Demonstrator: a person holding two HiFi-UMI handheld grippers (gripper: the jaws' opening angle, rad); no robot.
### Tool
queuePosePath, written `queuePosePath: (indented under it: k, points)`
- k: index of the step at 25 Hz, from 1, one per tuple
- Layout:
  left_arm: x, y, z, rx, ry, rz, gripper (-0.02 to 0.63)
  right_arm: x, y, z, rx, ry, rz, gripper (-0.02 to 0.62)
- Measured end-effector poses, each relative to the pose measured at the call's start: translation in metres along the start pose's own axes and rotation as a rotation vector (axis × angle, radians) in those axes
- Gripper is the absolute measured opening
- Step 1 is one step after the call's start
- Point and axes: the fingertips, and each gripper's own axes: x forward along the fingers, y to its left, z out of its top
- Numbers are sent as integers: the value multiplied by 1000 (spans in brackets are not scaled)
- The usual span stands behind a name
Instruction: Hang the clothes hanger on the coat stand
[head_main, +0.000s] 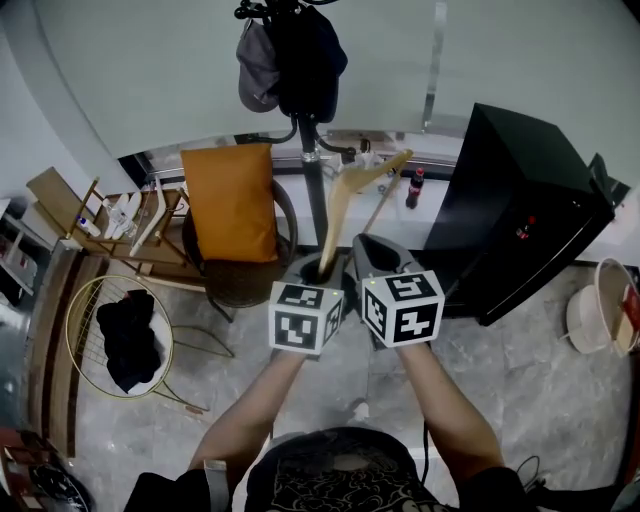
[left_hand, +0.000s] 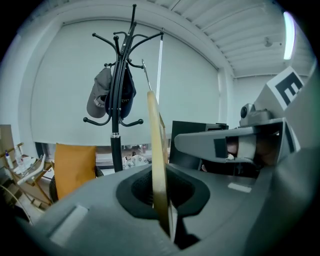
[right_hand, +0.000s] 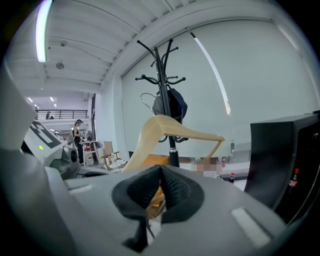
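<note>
Both tongs are on it: my left tongs are clamped on the pale wooden clothes hanger, which runs edge-on up between the pads. My right tongs are pinched onto the same lower end, a sliver of wood showing between the ribbed pads. The hanger slants up towards one o'clock from my hands. The black metal coat stand rises dead ahead at twelve, just behind it. A grey cap and a dark cloth bundle already fill its upper pegs.

I'd lift the whole thing higher and turn its thin wire hook to face a bare peg, not the cap's. Then I'd ease it down until the hook bears the weight, and open both tongs together so it doesn't swing off.

The orange cushion sits at ten o'clock and the black cabinet at two. As for writing, my marker cubes carry only black-and-white squares. The dark bottle with a red cap at one o'clock is too small to read.
</note>
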Motion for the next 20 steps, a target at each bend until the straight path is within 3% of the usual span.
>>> queuePosePath:
  k: [11, 20]
  points:
    - [35, 7, -8, -6, 47, 30, 18, 24, -30, -3, 1, 26, 33, 2]
    - [57, 36, -20, 5, 64, -20, 18, 60, -31, -6, 10, 38, -17, 2]
